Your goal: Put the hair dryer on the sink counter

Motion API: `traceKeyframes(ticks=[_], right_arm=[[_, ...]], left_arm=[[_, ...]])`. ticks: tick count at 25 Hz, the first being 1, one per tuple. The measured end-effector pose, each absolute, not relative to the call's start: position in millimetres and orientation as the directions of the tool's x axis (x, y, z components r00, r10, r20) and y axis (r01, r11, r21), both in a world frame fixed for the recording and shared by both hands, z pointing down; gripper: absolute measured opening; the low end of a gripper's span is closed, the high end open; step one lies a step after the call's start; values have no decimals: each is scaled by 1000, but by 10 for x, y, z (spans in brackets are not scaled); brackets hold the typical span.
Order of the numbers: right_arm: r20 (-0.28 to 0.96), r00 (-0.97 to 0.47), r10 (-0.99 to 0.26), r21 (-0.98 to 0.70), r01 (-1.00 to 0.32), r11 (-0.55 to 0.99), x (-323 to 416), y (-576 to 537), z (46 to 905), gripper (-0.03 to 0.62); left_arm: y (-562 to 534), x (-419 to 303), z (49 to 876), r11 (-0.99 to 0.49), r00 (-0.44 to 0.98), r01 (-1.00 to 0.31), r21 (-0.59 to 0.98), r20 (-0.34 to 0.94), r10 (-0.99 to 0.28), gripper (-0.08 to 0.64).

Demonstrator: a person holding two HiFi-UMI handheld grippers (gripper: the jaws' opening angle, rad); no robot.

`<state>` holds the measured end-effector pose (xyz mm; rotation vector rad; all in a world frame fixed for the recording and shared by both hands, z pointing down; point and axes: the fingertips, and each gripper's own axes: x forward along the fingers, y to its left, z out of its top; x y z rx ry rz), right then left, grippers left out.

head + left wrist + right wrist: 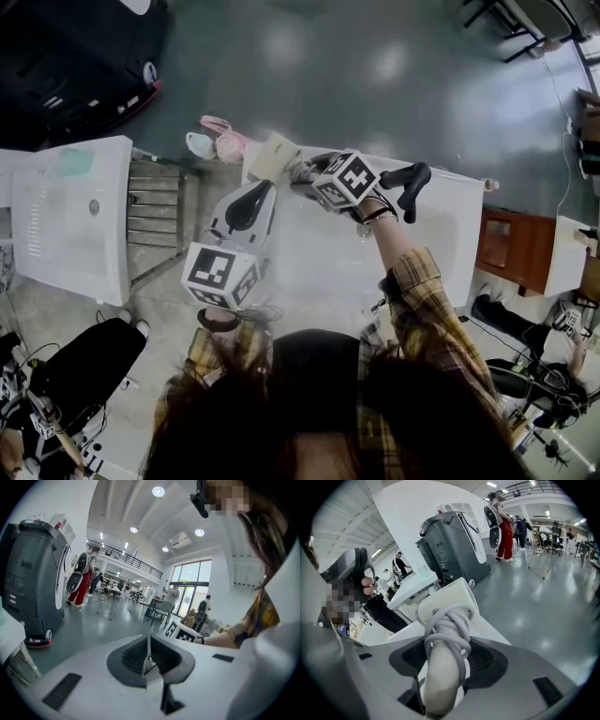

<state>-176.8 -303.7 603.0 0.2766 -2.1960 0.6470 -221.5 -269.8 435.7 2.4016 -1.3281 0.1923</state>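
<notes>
A pale hair dryer point(274, 155) with its grey cord wound round the handle point(443, 663) is held in the air, my right gripper point(302, 172) shut on that handle. In the right gripper view its square head point(451, 598) points toward the white sink counter point(410, 588). That counter point(56, 234), with a drain hole in its top, stands at the left in the head view, apart from both grippers. My left gripper point(255, 195) hangs beside the right one over a white table point(441, 234). Its jaws point(149, 660) are shut with nothing in them.
A large dark grey machine point(75, 56) stands beyond the sink counter. Pink slippers point(220, 141) lie on the floor near the table's far edge. A metal rack point(155, 220) fills the gap between counter and table. A brown cabinet point(511, 248) is at right.
</notes>
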Motion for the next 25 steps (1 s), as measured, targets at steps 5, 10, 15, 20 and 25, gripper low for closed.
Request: traceKeyframes(ticks=[5, 10, 15, 20, 25], right_arm=[[782, -623, 24, -330, -382, 863, -1760, -3012, 6128, 253], [801, -599, 9, -292, -376, 880, -1754, -3013, 6174, 259], [805, -593, -7, -272, -380, 884, -1772, -3004, 6206, 262], [815, -579, -11, -253, -374, 892, -1779, -2976, 6214, 262], [822, -569, -23, -236, -376, 896, -1776, -2975, 6230, 262]], left_arm=[[-2705, -2213, 4376, -476, 542, -838, 267, 307, -782, 32], [-2714, -2214, 4391, -477, 543, -838, 265, 312, -780, 32], [-2714, -2188, 4409, -482, 548, -835, 266, 317, -774, 32], [-2700, -2186, 4385, -483, 549, -834, 267, 311, -775, 32], [-2707, -2180, 4370, -483, 548, -834, 265, 311, -776, 32]])
